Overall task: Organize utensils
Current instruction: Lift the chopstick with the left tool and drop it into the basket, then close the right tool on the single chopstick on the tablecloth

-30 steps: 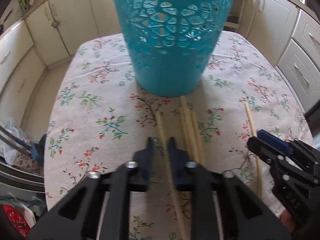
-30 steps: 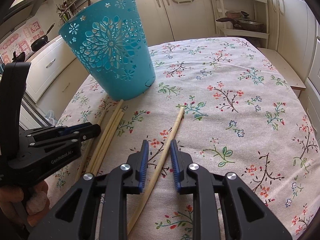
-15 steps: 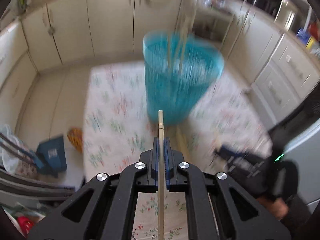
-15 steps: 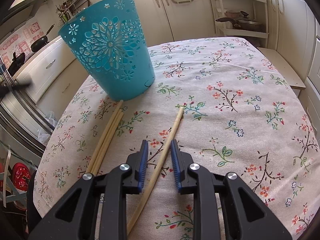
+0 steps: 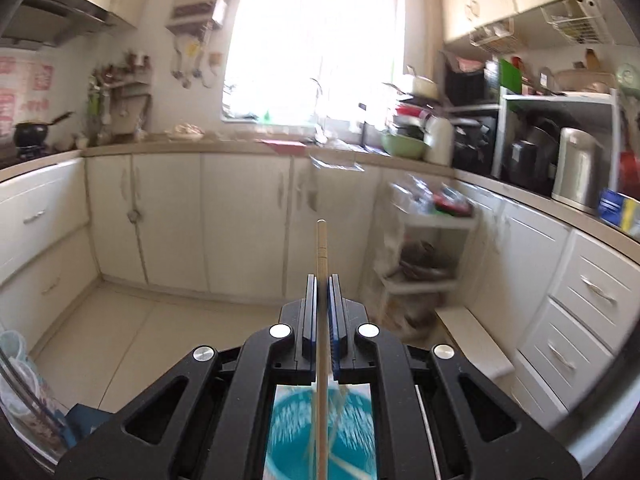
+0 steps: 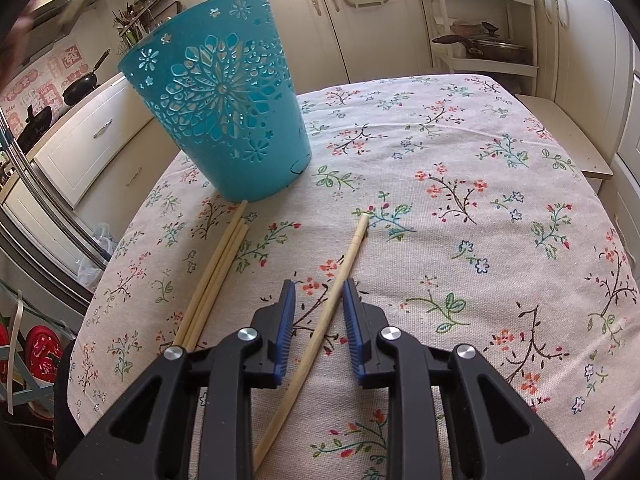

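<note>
My left gripper [image 5: 321, 280] is shut on a wooden chopstick [image 5: 321, 248] and holds it upright, high above the teal cut-out basket [image 5: 320, 436], whose open top shows below between the gripper's arms with chopsticks inside. My right gripper [image 6: 319, 288] is open, low over the floral tablecloth [image 6: 460, 200], its jaws on either side of a single chopstick [image 6: 352, 248] lying on the cloth. A bundle of three chopsticks [image 6: 224, 256] lies to its left. The basket [image 6: 224, 116] stands behind them.
White kitchen cabinets [image 5: 168, 220] and a counter surround the table. A white shelf rack with pans [image 6: 484, 40] stands beyond the table's far edge. The left wrist view is blurred in parts.
My left gripper shut on a chopstick, lifted it off the table and swung up over the basket, leaving the right wrist view. My right gripper stayed open around the single chopstick.
</note>
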Demonstrator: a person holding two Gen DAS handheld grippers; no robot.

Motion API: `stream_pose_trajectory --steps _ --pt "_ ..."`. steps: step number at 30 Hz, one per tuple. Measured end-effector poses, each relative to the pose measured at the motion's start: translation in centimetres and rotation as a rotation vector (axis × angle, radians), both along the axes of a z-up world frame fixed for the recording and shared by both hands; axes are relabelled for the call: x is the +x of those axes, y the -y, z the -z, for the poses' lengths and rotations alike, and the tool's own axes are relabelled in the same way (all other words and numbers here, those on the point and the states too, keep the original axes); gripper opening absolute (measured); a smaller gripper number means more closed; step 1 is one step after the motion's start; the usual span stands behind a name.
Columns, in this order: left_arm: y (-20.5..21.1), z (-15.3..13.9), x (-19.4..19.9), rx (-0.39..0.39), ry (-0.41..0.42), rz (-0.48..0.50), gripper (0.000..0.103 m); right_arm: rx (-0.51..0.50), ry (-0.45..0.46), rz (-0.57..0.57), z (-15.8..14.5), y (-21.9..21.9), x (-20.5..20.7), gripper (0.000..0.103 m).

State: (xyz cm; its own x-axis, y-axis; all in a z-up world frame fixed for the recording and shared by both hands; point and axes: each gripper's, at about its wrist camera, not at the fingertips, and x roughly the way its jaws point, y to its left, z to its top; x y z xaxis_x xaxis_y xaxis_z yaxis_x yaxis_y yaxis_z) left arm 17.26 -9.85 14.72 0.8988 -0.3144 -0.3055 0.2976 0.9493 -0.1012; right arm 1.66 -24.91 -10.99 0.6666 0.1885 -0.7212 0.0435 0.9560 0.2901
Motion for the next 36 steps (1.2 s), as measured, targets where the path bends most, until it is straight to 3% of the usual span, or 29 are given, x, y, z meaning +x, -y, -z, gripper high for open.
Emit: stream_pose_trajectory --steps 5,9,16,17,18,19,21,25,27,33,36 --pt "2.1 4.7 3.6 0.0 -0.057 -0.067 0.005 0.001 0.0 0.0 0.0 0.0 0.0 0.025" --pt "1.2 8.3 4.9 0.003 -0.118 -0.087 0.005 0.001 0.0 0.0 0.0 0.0 0.0 0.025" --pt "-0.9 11.4 3.8 0.072 -0.182 -0.069 0.008 -0.001 0.0 -0.004 0.0 0.0 0.0 0.026" --pt "-1.3 11.6 3.4 0.087 -0.192 -0.062 0.01 -0.001 0.001 -0.004 0.0 0.0 0.0 0.027" --pt "-1.7 11.7 2.8 0.101 -0.197 -0.059 0.019 -0.001 0.0 -0.004 0.0 0.0 0.0 0.027" --pt "-2.2 11.7 2.1 0.112 -0.194 -0.067 0.034 0.0 0.001 -0.004 0.0 0.0 0.0 0.027" --pt "-3.4 11.6 0.4 0.13 -0.174 -0.096 0.056 0.002 0.001 -0.005 0.0 0.0 0.0 0.027" --pt "-6.5 12.5 -3.3 0.141 -0.159 -0.145 0.076 0.001 0.002 -0.015 0.0 -0.2 0.1 0.03" --pt "-8.3 14.5 -5.0 0.142 -0.198 -0.176 0.081 -0.001 0.002 -0.019 -0.1 -0.4 0.1 0.032" --pt "-11.1 22.4 -6.4 0.158 -0.411 -0.213 0.081 -0.022 -0.005 -0.02 -0.1 -0.7 0.2 0.032" --pt "-11.8 24.5 -6.7 0.146 -0.47 -0.218 0.081 -0.019 -0.012 -0.013 -0.1 -0.7 0.5 0.032"
